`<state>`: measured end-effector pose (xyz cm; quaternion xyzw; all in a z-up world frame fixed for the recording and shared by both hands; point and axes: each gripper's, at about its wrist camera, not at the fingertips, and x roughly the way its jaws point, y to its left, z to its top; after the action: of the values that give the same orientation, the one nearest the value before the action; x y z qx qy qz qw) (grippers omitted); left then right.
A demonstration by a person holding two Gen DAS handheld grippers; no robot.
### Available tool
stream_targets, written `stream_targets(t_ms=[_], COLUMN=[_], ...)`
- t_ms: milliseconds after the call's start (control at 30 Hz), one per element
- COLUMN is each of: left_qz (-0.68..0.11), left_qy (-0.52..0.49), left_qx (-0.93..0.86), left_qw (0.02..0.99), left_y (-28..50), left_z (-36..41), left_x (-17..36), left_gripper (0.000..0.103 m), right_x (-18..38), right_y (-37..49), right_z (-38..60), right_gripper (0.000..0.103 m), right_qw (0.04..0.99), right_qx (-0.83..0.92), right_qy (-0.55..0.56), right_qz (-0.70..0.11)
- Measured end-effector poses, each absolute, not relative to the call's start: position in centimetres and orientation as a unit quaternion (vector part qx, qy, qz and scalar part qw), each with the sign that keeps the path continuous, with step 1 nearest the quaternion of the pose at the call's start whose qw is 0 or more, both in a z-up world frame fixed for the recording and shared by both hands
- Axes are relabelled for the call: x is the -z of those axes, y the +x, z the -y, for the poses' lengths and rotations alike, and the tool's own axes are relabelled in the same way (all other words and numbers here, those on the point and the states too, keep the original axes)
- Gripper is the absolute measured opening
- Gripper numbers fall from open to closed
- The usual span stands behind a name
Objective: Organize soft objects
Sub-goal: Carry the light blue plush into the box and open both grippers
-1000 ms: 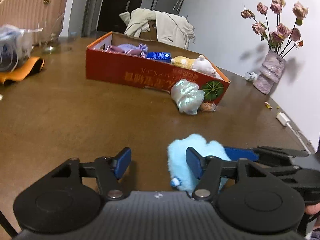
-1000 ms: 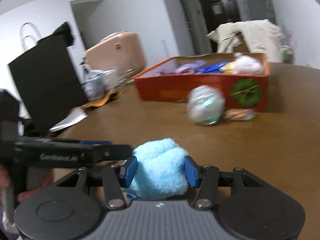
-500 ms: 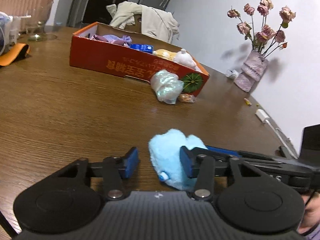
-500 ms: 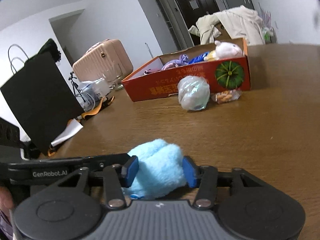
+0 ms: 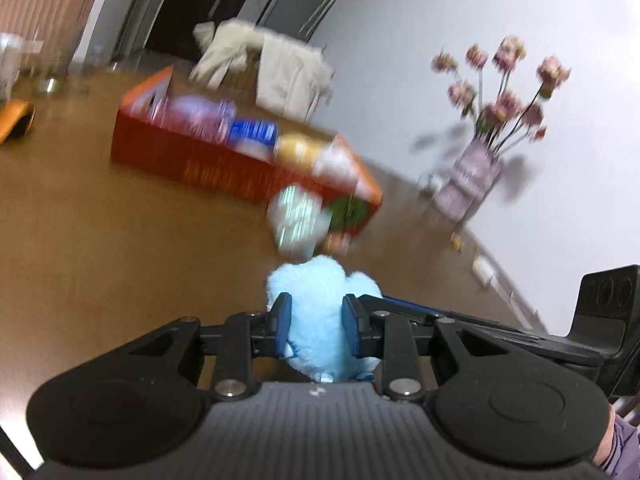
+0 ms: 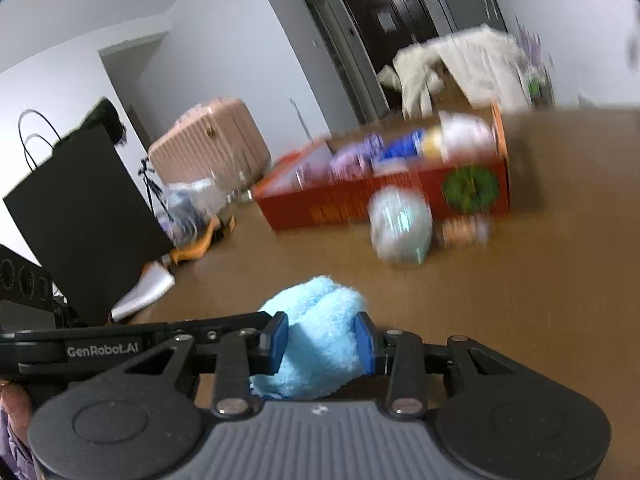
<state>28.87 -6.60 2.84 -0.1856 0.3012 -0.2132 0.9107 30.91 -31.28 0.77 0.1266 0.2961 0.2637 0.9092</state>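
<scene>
one long brown table (image 5: 100,248) carries everything, and the red box (image 5: 208,168) sits far across it because that is where i judge the soft things belong; it already holds a purple bundle, something blue and a pale plush, all blurred. just in front of the box lies a shiny crinkled ball (image 6: 400,226), with a small orange packet (image 6: 460,232) beside it, neither yet put away. nearest me is the fluffy blue toy (image 6: 316,344), and i have it from both sides because it is floppy. my left gripper (image 5: 316,326) is closing, its pads pressing into the fluff, and my right gripper (image 6: 322,340) is closing too, squeezing the same toy from the other flank. the toy looks lifted slightly off the wood, though blur keeps me from being sure.
</scene>
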Motion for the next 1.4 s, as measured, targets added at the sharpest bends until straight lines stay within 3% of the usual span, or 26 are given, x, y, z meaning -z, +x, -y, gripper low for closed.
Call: stream_targets(t_ms=[367,633,700,800,933,1300,1333,1400], left_qz=[-0.255,-0.297,-0.324,-0.353,-0.357,-0.312,-0.305,-0.294], left_qy=[-0.183,-0.179,-0.183,-0.162,-0.148,-0.109,-0.101,-0.087], left_qx=[0.206,0.177,0.185,0.184,0.187,0.158,0.152,0.132], left_qw=[0.927,0.921,0.909,0.903,0.903,0.931,0.935,0.943], left_y=[41.0,49.7,51.2,51.8,51.3,46.4,45.4,43.0], left_z=[4.5,3.1,3.1,3.6,4.0,4.1,4.2,4.4], left_x=[-9.5,-6.5,-5.0,-3.1,-2.2,-7.4,-7.9,-8.5], left_gripper=[0.027,0.024,0.018,0.015,0.014,0.015,0.015,0.016], right_x=[-7.3,-3.2,-1.3,0.7,1.2,-5.3,-5.7,-6.3], right_y=[44.1,52.7,53.9,54.3,53.8,47.8,46.8,44.5], right_z=[28.5,25.6,25.2,24.8,25.3,26.4,26.5,27.0], right_gripper=[0.035,0.032,0.024,0.017,0.018,0.022,0.025,0.042], right_qw=[0.921,0.912,0.899,0.893,0.888,0.926,0.929,0.933], right_qx=[-0.260,-0.232,-0.231,-0.216,-0.209,-0.189,-0.189,-0.187], right_qy=[0.117,0.116,0.120,0.107,0.106,0.033,0.027,0.022], right_qz=[-0.265,-0.318,-0.352,-0.381,-0.395,-0.324,-0.318,-0.308])
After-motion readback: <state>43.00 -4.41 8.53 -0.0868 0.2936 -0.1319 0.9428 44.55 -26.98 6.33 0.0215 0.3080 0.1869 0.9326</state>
